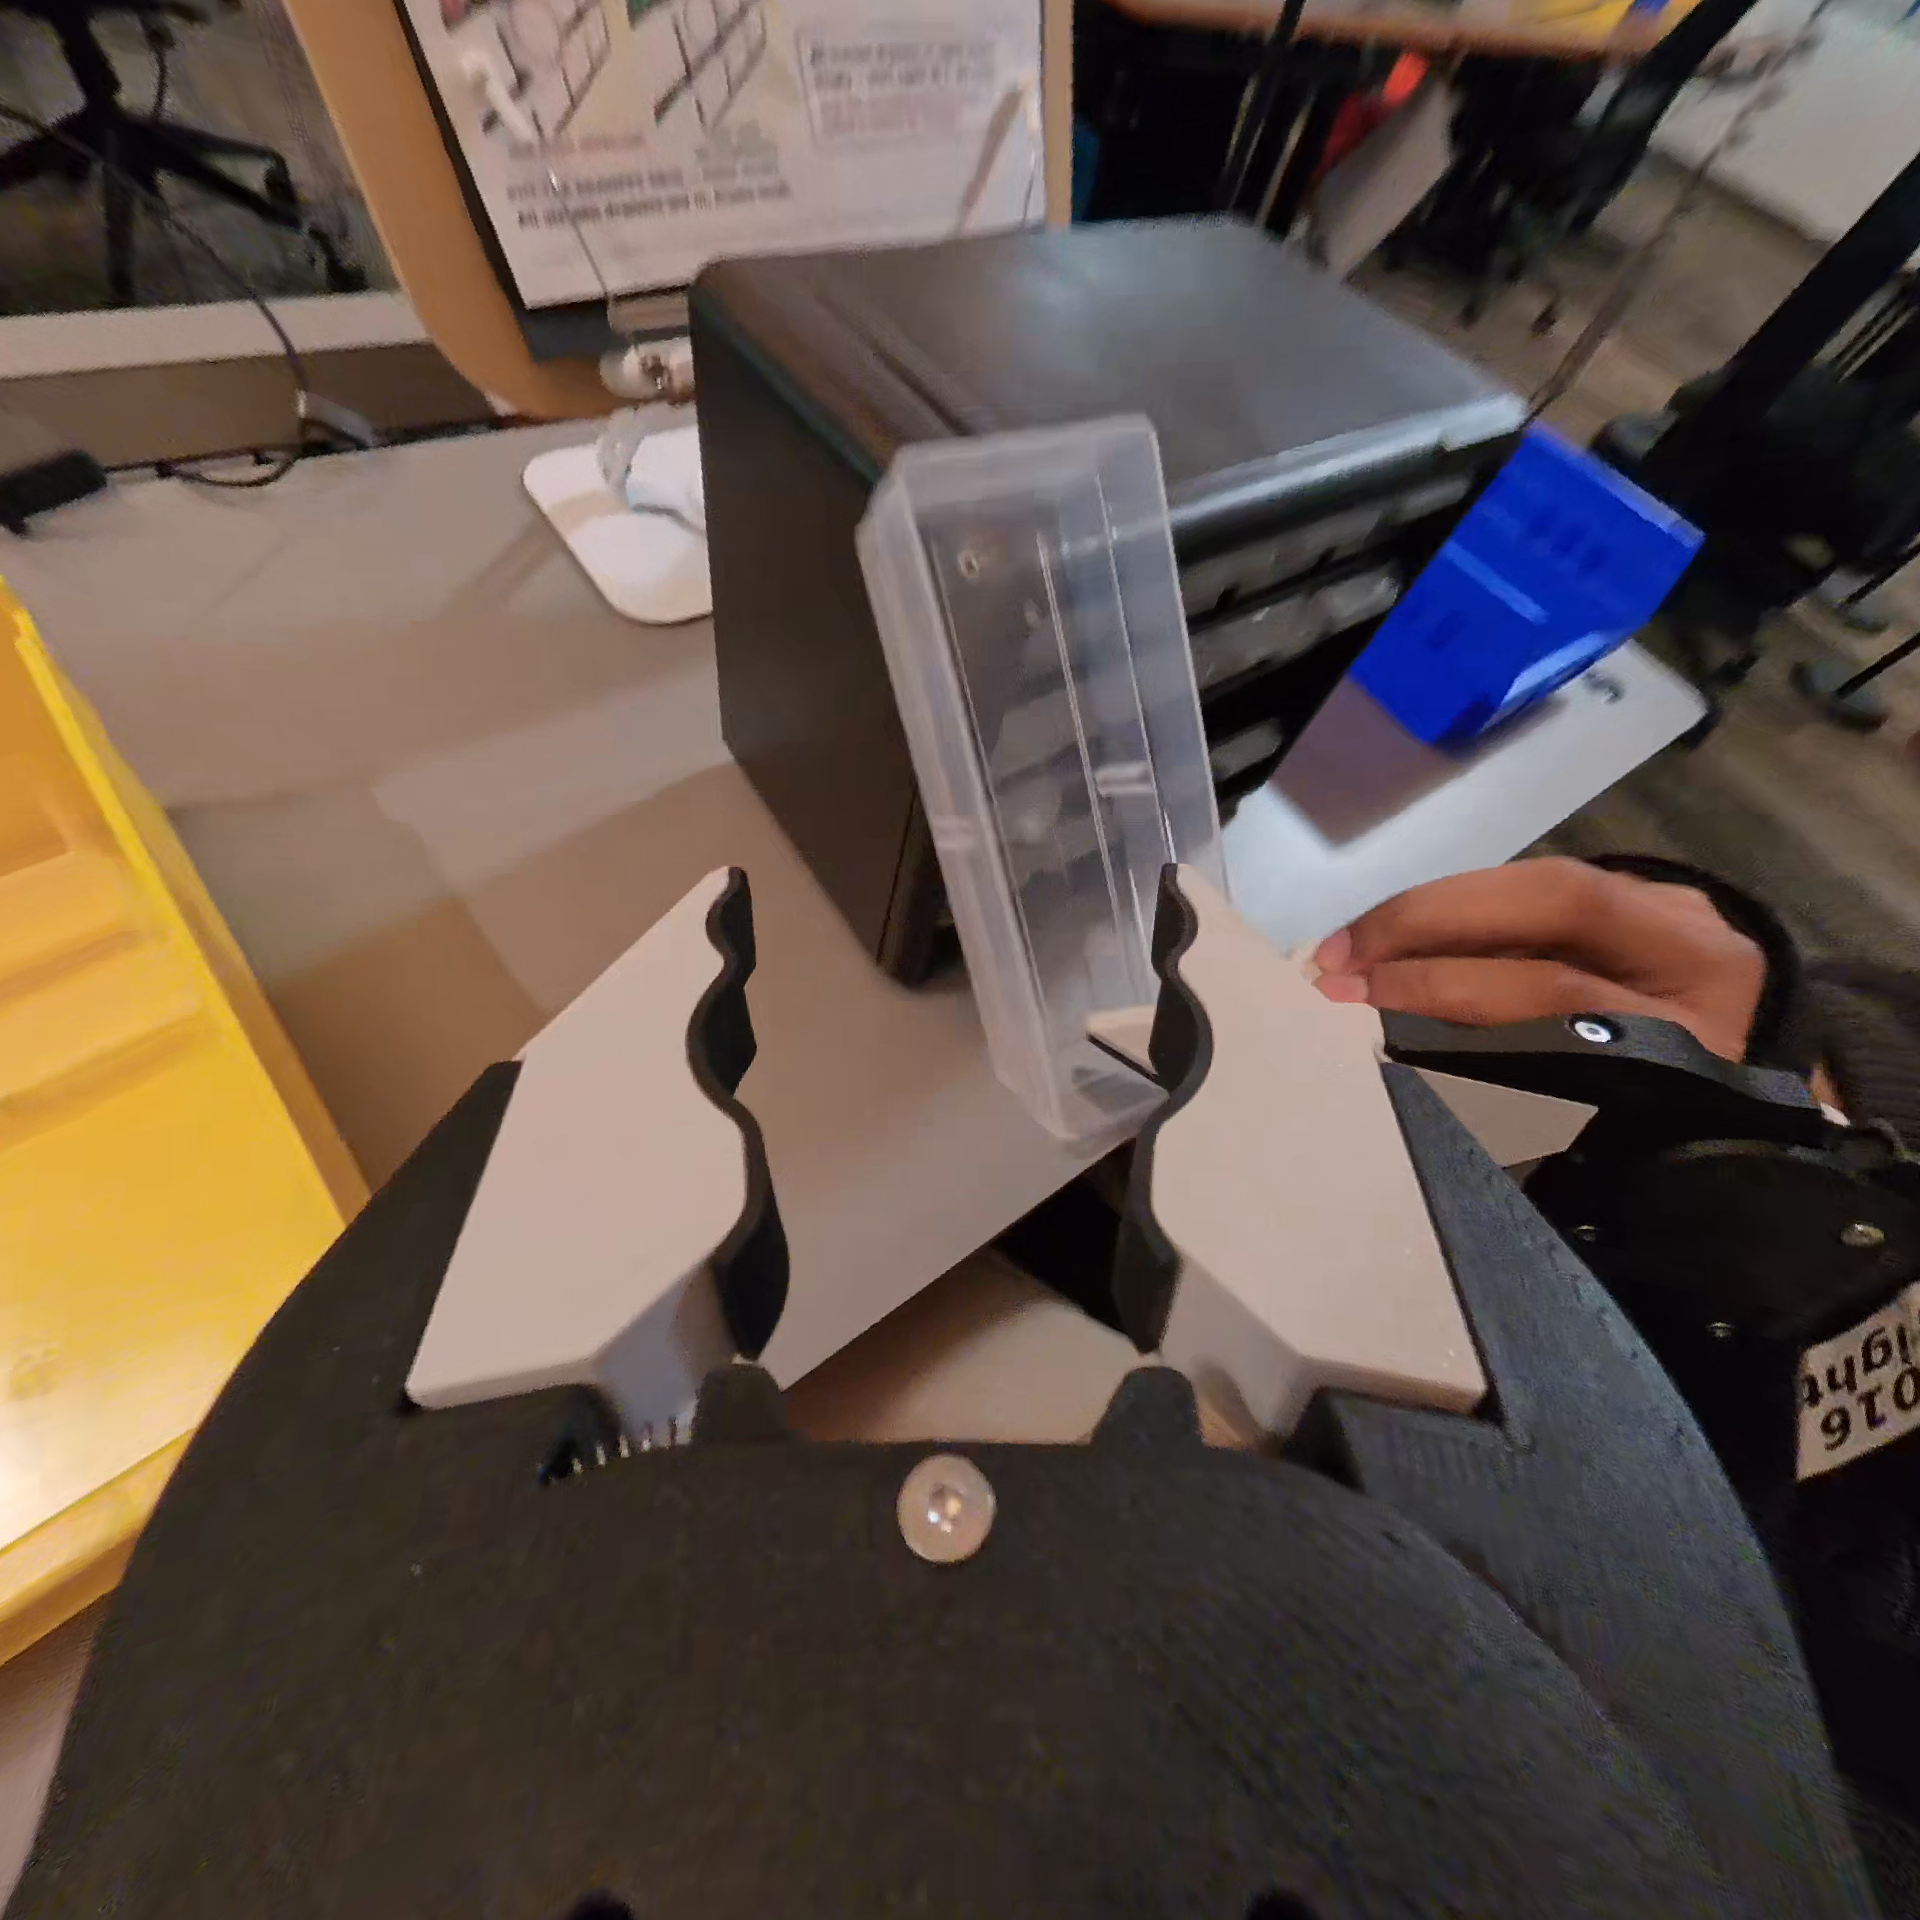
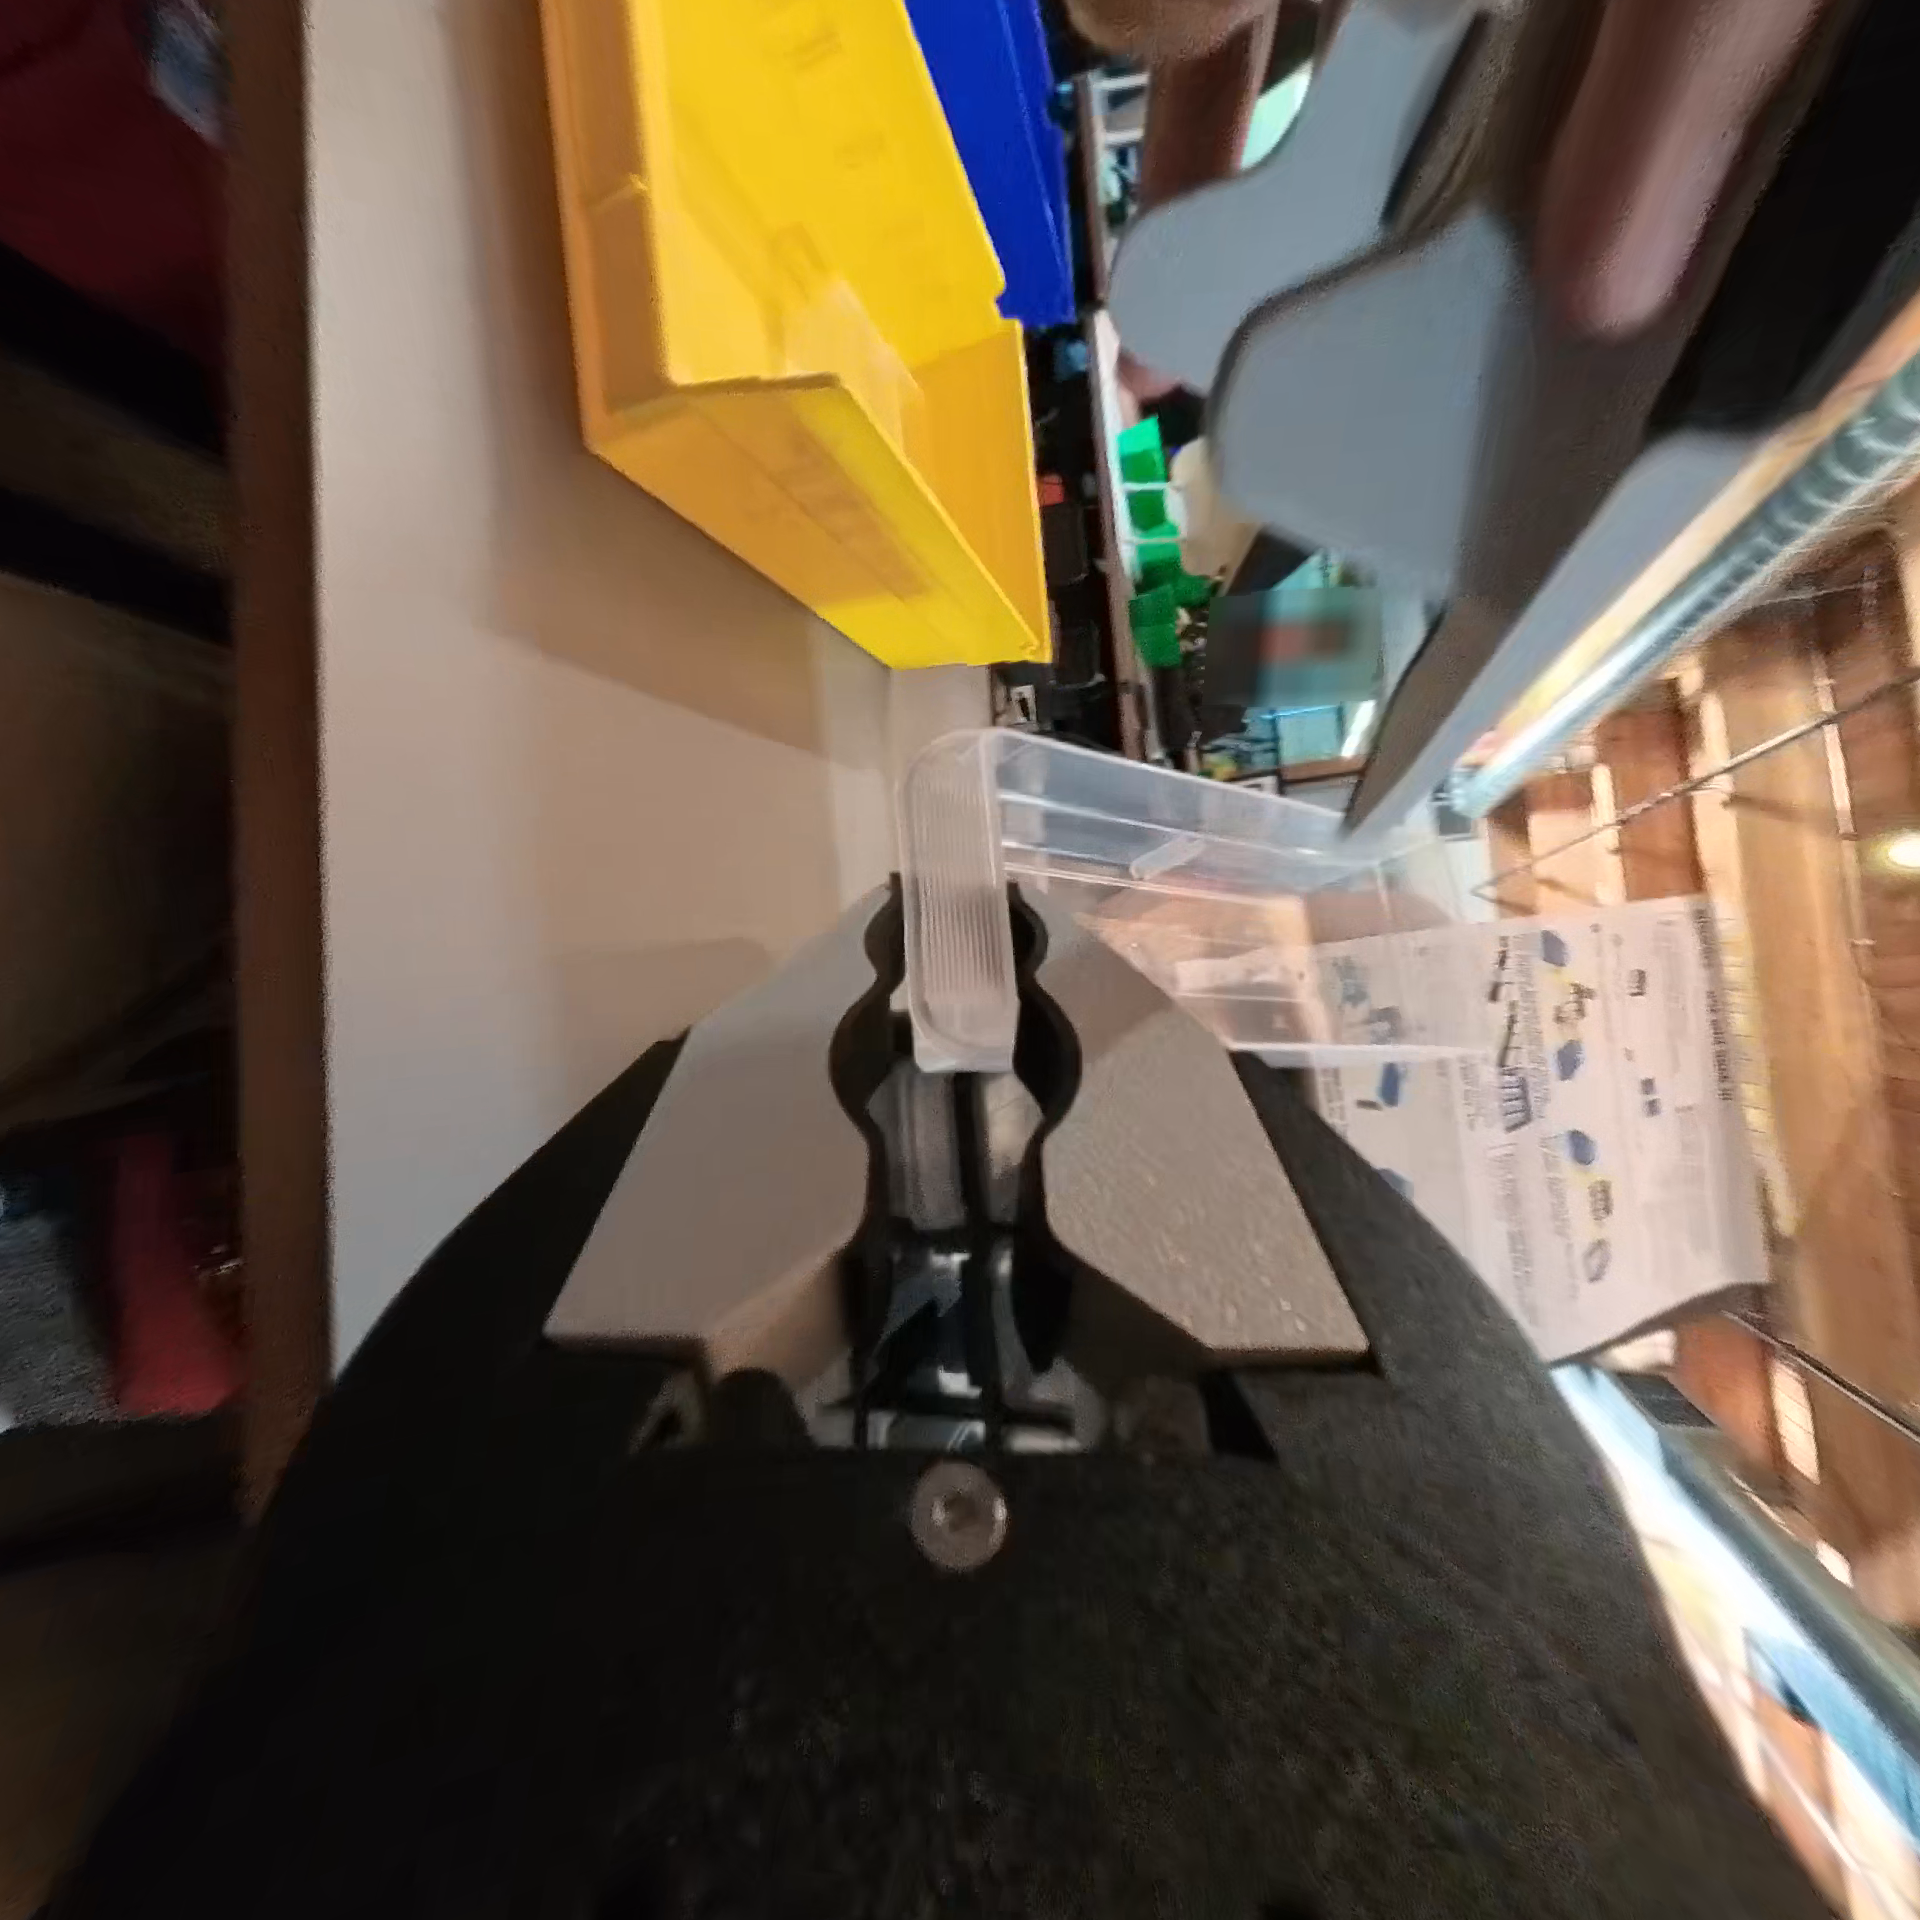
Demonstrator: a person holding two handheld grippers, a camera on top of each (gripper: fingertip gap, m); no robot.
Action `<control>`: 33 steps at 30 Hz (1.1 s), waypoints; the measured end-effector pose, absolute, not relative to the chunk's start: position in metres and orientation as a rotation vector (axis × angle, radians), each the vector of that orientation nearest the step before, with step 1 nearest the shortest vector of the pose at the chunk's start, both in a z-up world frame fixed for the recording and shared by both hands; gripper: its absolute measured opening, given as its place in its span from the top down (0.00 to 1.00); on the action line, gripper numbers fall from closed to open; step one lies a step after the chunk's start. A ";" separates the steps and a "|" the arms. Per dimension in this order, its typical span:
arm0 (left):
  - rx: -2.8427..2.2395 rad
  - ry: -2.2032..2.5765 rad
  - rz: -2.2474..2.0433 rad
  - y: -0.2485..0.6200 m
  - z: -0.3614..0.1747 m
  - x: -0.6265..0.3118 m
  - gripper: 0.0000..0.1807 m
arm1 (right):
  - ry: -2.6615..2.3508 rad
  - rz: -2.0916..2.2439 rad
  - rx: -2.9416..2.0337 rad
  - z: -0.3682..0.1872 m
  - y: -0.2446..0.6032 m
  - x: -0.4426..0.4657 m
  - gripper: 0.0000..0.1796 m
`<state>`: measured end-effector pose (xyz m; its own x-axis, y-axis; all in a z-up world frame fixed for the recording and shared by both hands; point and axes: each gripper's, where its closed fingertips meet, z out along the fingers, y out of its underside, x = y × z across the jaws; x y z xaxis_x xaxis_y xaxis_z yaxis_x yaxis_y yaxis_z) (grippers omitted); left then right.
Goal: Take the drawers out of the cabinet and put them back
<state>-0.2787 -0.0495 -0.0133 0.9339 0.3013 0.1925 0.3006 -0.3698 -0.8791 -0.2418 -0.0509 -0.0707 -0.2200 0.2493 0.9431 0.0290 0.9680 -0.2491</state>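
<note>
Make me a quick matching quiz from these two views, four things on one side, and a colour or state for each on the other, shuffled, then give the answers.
Things:
1. left hand-held gripper
2. right hand-held gripper
3. cabinet
4. storage bin at the left edge of the table

Colour or state:
A. black
B. yellow
C. open, holding nothing
D. shut on the tab of the clear drawer

Pairs: 1-C, 2-D, 3-A, 4-B
</note>
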 end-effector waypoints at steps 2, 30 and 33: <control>-1.882 -0.462 -0.042 -0.054 -0.003 -0.284 0.59 | -1.846 0.259 -0.201 -0.075 -0.049 -0.223 0.91; -1.562 -0.437 -0.372 0.013 -0.113 -0.279 0.58 | -2.390 0.920 -0.461 -0.118 0.018 -0.135 0.91; -1.595 -0.421 -0.376 0.015 -0.119 -0.277 0.58 | -2.390 0.950 -0.491 -0.117 0.023 -0.136 0.91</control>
<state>-0.2771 0.0150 -0.1192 0.8754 0.0422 0.4815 0.4832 -0.0511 -0.8740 -0.1362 0.0226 -0.1174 -0.8006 0.5008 0.3289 0.1383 0.6886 -0.7118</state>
